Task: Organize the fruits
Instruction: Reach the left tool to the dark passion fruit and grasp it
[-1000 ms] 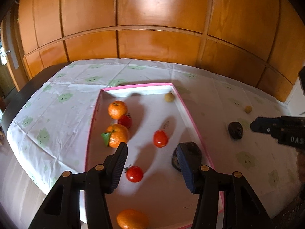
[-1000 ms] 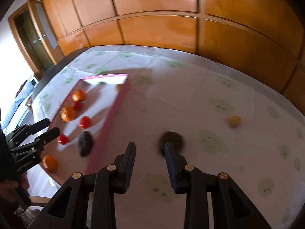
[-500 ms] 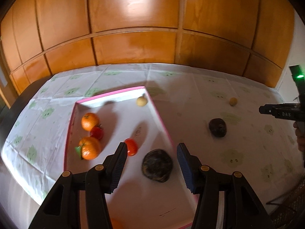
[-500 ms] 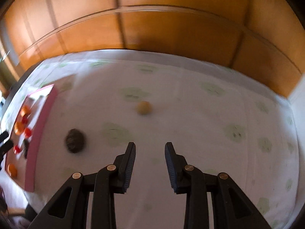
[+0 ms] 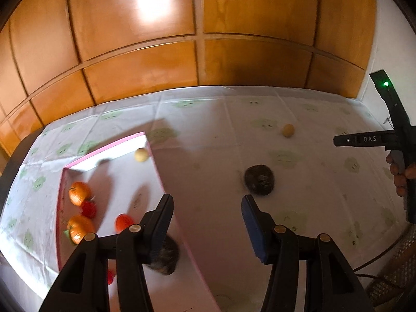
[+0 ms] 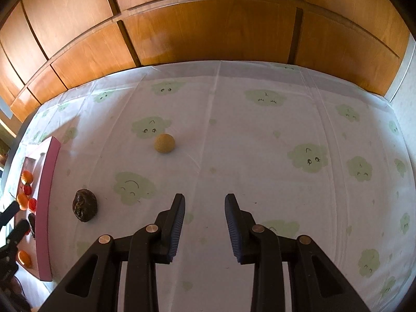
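Observation:
A pink-rimmed white tray holds two oranges, red tomatoes, a small yellow fruit and a dark wrinkled fruit. My left gripper hangs open and empty over the tray's right rim. On the tablecloth lie another dark wrinkled fruit and a small yellow fruit. My right gripper stands over bare cloth to the near right of both, with its fingers a little apart and nothing between them. The tray is at that view's left edge.
A white cloth with green cloud faces covers the table. Wooden panelling runs along its far edge. A hand holds the right gripper at the right. The left gripper shows at the lower left of the right wrist view.
The left gripper has swung right, from over the tray's middle to its right rim. The right gripper has moved right, away from the dark fruit on the cloth. Neither gripper's fingers have changed.

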Available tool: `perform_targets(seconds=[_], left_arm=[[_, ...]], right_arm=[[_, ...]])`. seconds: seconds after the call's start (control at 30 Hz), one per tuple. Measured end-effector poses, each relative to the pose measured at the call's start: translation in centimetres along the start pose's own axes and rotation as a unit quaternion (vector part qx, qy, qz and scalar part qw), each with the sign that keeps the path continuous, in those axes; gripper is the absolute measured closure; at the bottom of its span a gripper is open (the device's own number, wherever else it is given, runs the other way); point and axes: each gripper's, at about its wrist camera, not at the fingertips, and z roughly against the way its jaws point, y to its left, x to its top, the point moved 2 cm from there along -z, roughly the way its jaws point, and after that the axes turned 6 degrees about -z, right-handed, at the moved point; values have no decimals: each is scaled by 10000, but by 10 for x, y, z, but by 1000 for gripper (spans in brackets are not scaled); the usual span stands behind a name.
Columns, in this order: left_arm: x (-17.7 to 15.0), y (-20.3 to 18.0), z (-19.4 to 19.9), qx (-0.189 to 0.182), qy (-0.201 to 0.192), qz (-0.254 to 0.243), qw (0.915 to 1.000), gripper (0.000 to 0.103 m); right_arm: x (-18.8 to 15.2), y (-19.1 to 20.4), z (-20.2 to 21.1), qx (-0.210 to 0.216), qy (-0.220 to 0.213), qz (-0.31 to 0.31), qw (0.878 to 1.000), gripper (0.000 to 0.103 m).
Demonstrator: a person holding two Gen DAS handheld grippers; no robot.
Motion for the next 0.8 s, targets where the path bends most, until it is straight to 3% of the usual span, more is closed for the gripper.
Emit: perform_targets(seconds=[0.47, 0.8], left_arm=[[25, -39, -40, -642, 260, -150, 9975, 40], [37, -53, -76, -762, 581, -113, 9953, 39]], right_arm=[[5, -2, 7, 182, -88, -225, 9995, 70], [7, 2, 11, 311, -136, -230, 9992, 69]])
